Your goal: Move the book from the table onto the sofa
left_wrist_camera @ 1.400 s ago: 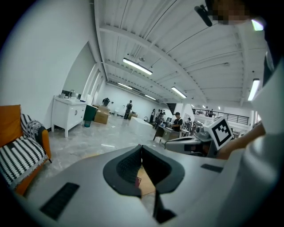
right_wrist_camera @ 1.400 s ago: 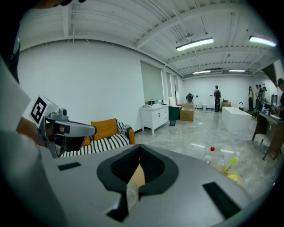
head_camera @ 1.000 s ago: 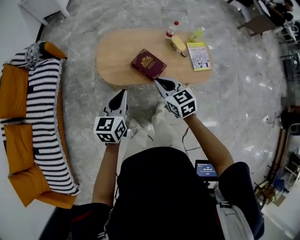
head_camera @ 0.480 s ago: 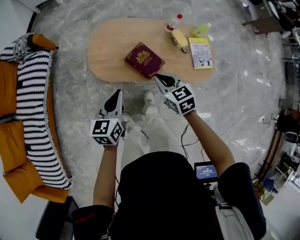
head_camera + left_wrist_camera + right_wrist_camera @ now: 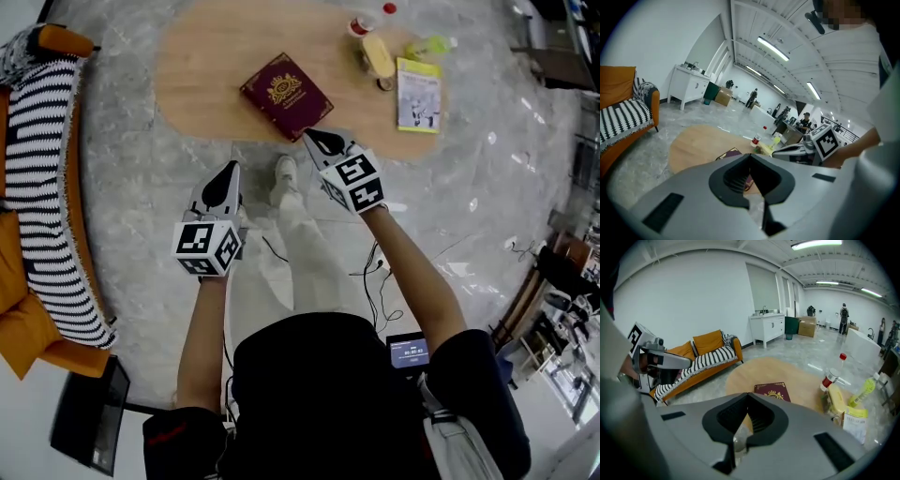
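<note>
- Surface: an oval wooden desk (image 5: 206,75) stands on a grey marble floor (image 5: 141,244). An orange sofa (image 5: 23,309) under a black-and-white striped throw (image 5: 42,187) runs down the left edge of the head view, well apart from the desk.
- Task's thing: the maroon book (image 5: 286,96) lies flat and cover up, turned corner-wise, on the desk near its near edge.
- Other items: a red-capped bottle (image 5: 361,23), a yellow packet (image 5: 378,56), a green bottle (image 5: 431,44) and a yellow booklet (image 5: 418,96) cluster at the desk's right end, apart from the book.
- My left tongs (image 5: 229,171) are closed on nothing and hang over the floor, short of the desk.
- My right tongs (image 5: 312,139) are likewise closed and empty, with their tip near the book's near corner at the desk's edge.
- Seen only in the gripper views: a white cabinet (image 5: 689,86) against the far wall, ceiling strip lights (image 5: 773,49) and people in the distance (image 5: 843,312).
- Seen only in the head view: my own legs (image 5: 300,244) between the two tongs, and the whole outline of the desk.
- Edges and open room: the desk's left half is bare, and a broad strip of bare floor lies between its left end and the sofa.
</note>
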A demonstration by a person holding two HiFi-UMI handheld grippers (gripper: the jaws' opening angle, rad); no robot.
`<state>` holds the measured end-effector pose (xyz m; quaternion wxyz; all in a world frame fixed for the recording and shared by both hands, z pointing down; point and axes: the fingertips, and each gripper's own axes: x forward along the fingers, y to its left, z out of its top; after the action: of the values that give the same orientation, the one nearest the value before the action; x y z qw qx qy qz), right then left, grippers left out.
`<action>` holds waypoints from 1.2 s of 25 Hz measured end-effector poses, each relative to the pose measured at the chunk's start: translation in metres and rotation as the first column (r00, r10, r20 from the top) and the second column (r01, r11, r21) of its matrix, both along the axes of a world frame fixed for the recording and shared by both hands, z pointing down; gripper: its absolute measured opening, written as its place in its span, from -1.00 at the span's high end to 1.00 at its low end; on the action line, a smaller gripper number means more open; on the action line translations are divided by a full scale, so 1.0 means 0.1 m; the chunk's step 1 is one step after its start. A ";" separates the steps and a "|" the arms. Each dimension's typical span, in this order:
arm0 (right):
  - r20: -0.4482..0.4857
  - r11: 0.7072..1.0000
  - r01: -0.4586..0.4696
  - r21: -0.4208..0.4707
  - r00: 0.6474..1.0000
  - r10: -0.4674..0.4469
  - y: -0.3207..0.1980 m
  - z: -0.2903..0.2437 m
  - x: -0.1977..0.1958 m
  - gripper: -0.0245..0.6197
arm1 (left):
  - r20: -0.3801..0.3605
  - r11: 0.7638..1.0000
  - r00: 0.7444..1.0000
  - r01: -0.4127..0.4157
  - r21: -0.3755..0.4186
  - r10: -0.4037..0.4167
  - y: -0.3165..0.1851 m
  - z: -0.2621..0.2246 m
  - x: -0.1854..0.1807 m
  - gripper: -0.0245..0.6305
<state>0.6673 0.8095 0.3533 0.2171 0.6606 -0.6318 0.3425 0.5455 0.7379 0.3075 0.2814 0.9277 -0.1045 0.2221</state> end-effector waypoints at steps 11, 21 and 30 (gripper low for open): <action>-0.011 0.991 0.112 -0.073 0.993 -0.113 -0.08 0.88 0.20 0.88 | 0.079 0.999 0.997 -0.007 -0.035 0.010 0.04 1.00 0.23 0.87; 0.020 0.985 0.131 -0.112 0.991 -0.130 -0.08 1.52 0.30 0.88 | 0.098 0.994 0.995 0.018 -0.110 -0.007 0.16 1.54 0.41 0.87; -0.032 0.972 0.179 -0.155 0.982 -0.186 -0.39 1.88 0.61 0.62 | 0.129 0.988 0.991 0.043 -0.146 -0.024 0.19 1.93 0.32 0.87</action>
<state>0.7279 0.7704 0.5412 0.3118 0.5892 -0.6567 0.3526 0.5777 0.7571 0.5002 0.3464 0.8862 -0.1211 0.2829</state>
